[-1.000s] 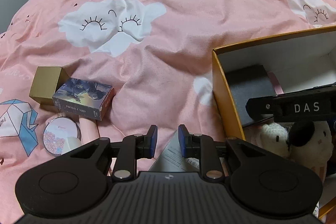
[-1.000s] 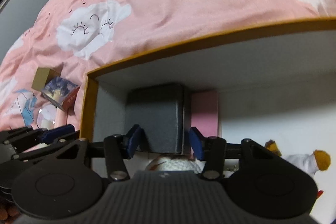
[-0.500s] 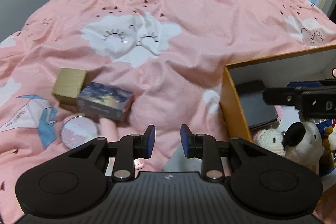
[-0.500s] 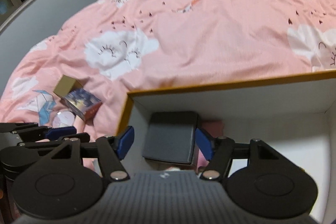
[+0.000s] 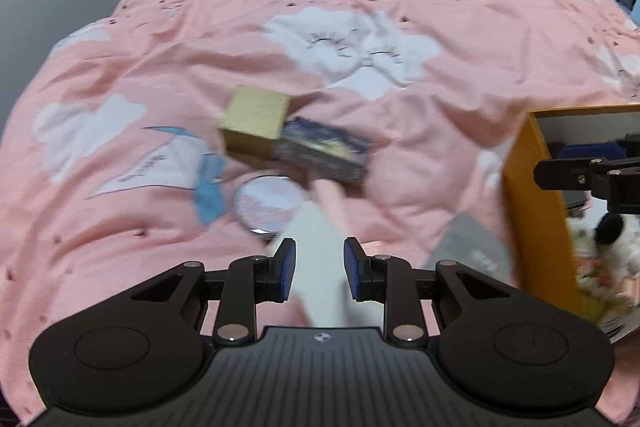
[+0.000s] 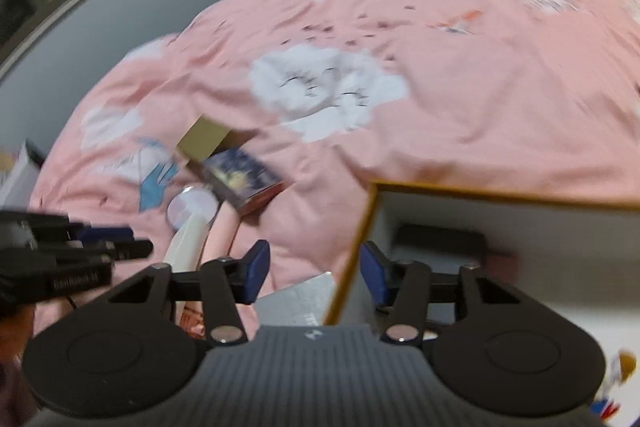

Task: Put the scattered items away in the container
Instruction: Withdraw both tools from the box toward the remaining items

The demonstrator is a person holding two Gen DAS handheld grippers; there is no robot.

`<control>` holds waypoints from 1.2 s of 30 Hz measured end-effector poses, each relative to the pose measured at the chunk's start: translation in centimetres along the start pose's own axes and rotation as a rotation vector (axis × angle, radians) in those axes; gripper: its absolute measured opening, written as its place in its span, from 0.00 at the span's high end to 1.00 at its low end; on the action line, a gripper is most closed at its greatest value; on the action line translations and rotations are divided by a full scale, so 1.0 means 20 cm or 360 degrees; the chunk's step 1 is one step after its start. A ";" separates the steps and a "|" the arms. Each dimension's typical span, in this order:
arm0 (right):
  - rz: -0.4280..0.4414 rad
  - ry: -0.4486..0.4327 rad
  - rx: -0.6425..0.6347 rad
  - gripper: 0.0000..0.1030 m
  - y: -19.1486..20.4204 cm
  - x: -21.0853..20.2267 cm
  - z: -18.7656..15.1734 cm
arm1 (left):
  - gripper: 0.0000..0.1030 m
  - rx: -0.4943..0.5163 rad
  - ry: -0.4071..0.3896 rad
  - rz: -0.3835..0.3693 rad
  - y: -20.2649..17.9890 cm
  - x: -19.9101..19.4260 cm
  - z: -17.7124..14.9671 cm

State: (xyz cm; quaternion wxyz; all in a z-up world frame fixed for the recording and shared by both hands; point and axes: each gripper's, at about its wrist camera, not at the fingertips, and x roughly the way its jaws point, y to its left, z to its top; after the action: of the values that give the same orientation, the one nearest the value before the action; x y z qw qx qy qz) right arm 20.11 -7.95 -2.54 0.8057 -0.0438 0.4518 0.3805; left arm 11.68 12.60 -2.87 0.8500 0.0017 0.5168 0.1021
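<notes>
A: Nearest to us, our left gripper [image 5: 319, 275] has its jaws narrow and holds nothing; the white tube [image 5: 320, 267] on the cover only shows through the gap behind them. Our right gripper [image 6: 314, 271] stands wider, its jaws have just been closing, and it is also empty. It hangs over the near corner of the orange-edged box [image 6: 360, 239].

B: And the things we must tidy?

A: Just beside the box wall lies a grey card [image 5: 472, 251]. A little farther on the pink duvet [image 5: 400, 7] we see the round compact [image 5: 266, 203], then the dark photo-card box [image 5: 324, 155] touching the gold box [image 5: 256, 121], well apart from the container. Inside the container we see a dark pouch [image 6: 436, 241] and a plush toy [image 5: 612, 251] already.

B: What could go wrong, do you think?

A: Both views are blurred, so we are moving quickly. If the left jaws do not open more, they may push the tube instead of taking it. The tube is round and the duvet is soft, so it may roll or sink away. The right gripper may knock the box wall, and the two grippers are near each other.
</notes>
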 end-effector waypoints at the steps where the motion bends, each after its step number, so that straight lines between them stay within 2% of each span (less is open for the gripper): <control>1: 0.0010 0.0015 -0.0043 0.51 0.03 0.02 0.02 | 0.70 0.0000 0.0005 0.0007 0.03 0.00 0.00; 8: 0.0057 0.0110 -0.0239 0.52 0.23 0.21 0.15 | 0.70 -0.0039 0.0059 -0.0027 0.17 0.07 0.07; 12: 0.0087 0.0191 -0.0321 0.52 0.31 0.36 0.20 | 0.70 -0.0127 0.0189 -0.0099 0.26 0.22 0.13; 17: 0.0096 0.0250 -0.0401 0.51 0.37 0.51 0.23 | 0.69 -0.0193 0.0307 -0.0123 0.31 0.40 0.17; 19: 0.0095 0.0262 -0.0425 0.50 0.38 0.57 0.25 | 0.69 -0.0237 0.0343 -0.0104 0.34 0.46 0.18; 21: 0.0084 0.0277 -0.0442 0.46 0.38 0.63 0.26 | 0.63 -0.0277 0.0345 -0.0098 0.36 0.49 0.18; 26: 0.0052 0.0323 -0.0458 0.45 0.38 0.76 0.29 | 0.60 -0.0393 0.0367 -0.0157 0.41 0.57 0.18; 29: 0.0040 0.0353 -0.0423 0.44 0.35 0.83 0.32 | 0.55 -0.0414 0.0388 -0.0187 0.42 0.62 0.19; 32: 0.0054 0.0384 -0.0381 0.36 0.31 0.89 0.36 | 0.51 -0.0436 0.0398 -0.0225 0.42 0.67 0.20; 36: 0.0115 0.0431 -0.0376 0.33 0.29 0.94 0.39 | 0.49 -0.0470 0.0407 -0.0243 0.43 0.70 0.21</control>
State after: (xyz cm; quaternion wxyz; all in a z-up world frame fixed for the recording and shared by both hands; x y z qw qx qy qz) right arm 27.51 10.18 -10.67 0.7126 -0.1727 0.5097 0.4501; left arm 20.12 23.90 -12.39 0.7738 -0.1750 0.5986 0.1113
